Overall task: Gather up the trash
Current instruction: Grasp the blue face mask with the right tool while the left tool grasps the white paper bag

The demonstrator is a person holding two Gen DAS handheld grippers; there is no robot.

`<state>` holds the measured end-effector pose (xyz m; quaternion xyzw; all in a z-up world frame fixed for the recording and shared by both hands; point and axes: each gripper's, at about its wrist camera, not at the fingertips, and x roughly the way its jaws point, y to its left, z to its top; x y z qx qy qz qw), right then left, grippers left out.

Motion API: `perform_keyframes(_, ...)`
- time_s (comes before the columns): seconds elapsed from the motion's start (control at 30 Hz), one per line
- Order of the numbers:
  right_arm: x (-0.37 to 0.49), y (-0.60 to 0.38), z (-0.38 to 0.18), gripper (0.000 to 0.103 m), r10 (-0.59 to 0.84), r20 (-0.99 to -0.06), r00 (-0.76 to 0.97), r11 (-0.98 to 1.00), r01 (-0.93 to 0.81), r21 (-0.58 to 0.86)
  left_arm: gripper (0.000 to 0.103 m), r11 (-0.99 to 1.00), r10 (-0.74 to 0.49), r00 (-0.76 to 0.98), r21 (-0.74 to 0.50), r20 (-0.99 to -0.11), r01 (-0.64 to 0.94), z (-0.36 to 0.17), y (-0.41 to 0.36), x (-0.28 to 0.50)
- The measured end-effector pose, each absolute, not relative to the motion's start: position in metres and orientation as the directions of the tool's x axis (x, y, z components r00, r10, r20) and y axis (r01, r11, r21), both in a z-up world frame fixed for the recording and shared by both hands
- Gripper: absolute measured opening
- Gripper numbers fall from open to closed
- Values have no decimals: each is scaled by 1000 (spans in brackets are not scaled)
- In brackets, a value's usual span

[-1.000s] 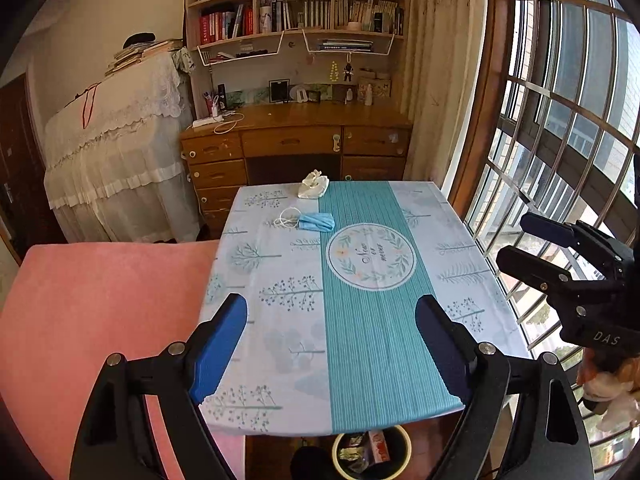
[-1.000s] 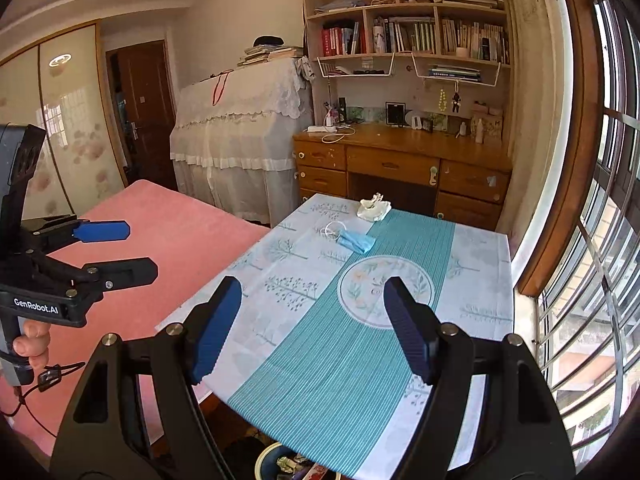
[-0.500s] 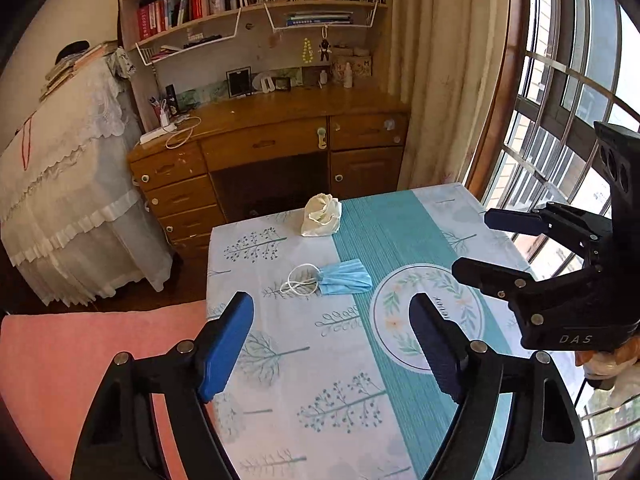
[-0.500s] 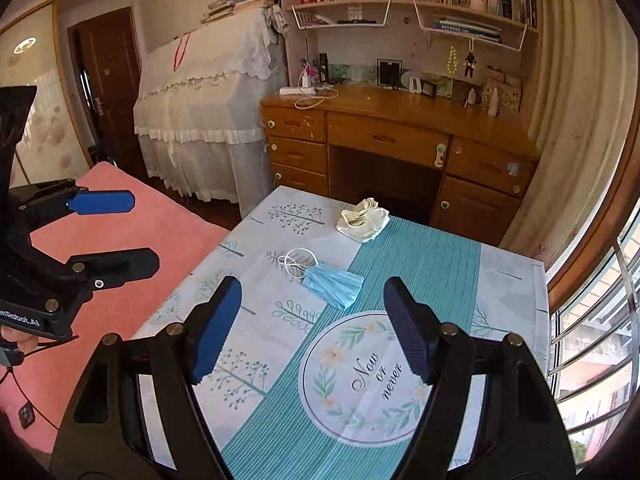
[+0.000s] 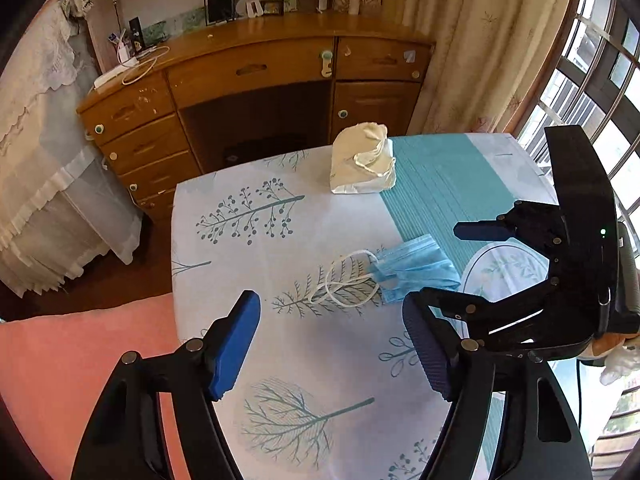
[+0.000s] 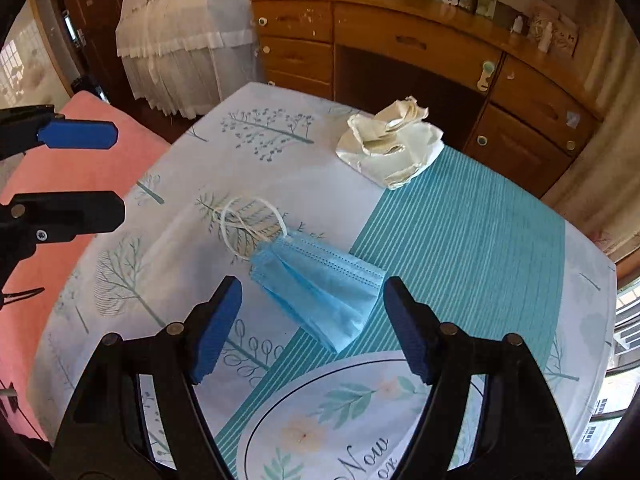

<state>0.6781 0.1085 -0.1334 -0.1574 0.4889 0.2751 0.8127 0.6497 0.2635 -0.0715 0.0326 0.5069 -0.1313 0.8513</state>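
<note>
A blue face mask [image 6: 320,288] with white ear loops lies on the table's patterned cloth [image 6: 460,232]; it also shows in the left wrist view [image 5: 412,268]. A crumpled white mask [image 6: 390,148] lies further back, also in the left wrist view [image 5: 364,164]. My right gripper [image 6: 312,324] is open, hovering just above the blue mask with the mask between its fingers. My left gripper [image 5: 332,344] is open and empty, above the cloth just short of the ear loops [image 5: 348,280]. Each gripper shows in the other's view: the right [image 5: 460,264], the left [image 6: 88,172].
A wooden desk [image 5: 256,72] with drawers stands behind the table. A pink surface [image 5: 80,360] lies left of the table. A white lace-covered piece of furniture [image 6: 180,32] is at the back left. Barred windows [image 5: 600,60] are on the right.
Both grippers have moved forward over the table and tilted down toward the blue mask, which now looks much larger. Both stay open.
</note>
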Motion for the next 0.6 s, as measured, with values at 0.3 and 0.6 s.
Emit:
perform_keyframes(0.3,694,125,-181,71,262,-906,333,702,-709,-57,75,963,-197,417,-96,-887,250,-111,265,678)
perform_keyframes(0.6,691,126,-180,18,239,-898,369,680,-724,-116,75,954,-219,437,-97,-872,284,-92,252,684)
